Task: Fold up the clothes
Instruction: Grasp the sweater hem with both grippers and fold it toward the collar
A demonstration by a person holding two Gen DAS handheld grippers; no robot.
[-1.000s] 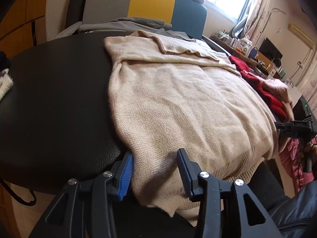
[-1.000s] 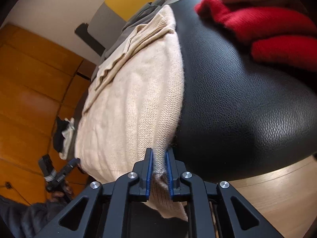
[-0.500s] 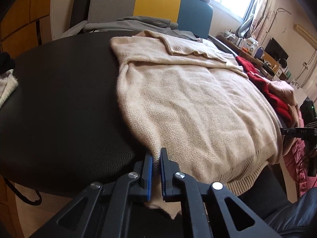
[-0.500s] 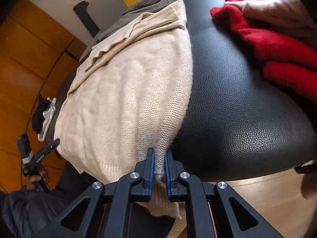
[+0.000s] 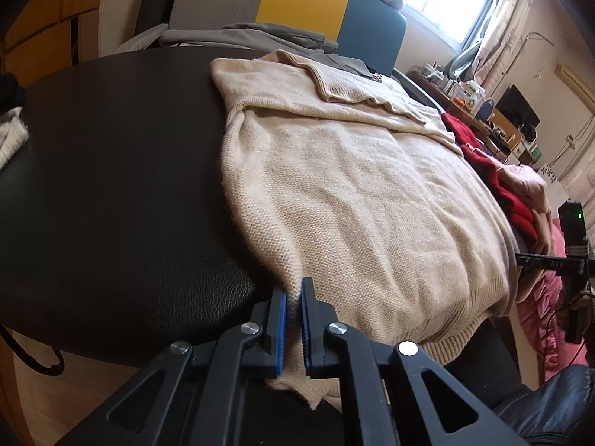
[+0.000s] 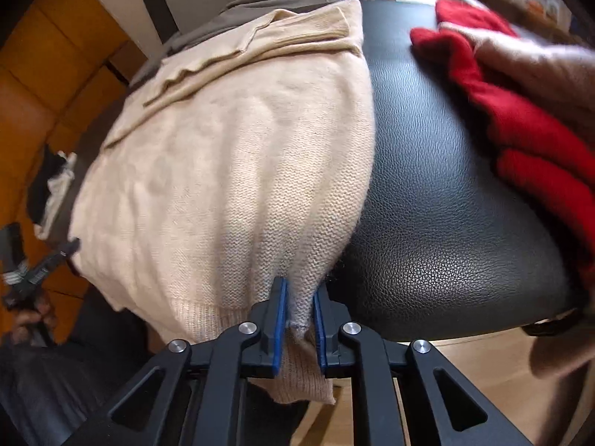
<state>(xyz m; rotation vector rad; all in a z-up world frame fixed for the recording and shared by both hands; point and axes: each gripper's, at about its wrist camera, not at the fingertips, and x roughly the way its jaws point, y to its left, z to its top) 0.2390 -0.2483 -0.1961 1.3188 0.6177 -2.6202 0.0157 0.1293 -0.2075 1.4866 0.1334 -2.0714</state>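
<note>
Left hand-held gripper (image 5: 293,323): jaws stood wide a second ago, now clenched on near hem corner of beige sweater (image 5: 372,200). Right hand-held gripper (image 6: 300,329): grasping opposite hem corner as before, knit bunched between pads. Meaning, as judged: both hem corners secured, ready to lift hem toward far edge for fold.

Sweater lies flat on black desk (image 5: 111,186), hem draped over near edge.

Left view only: window, far side of room. Right view only: bare desk between sweater and red garment (image 6: 520,130).
</note>
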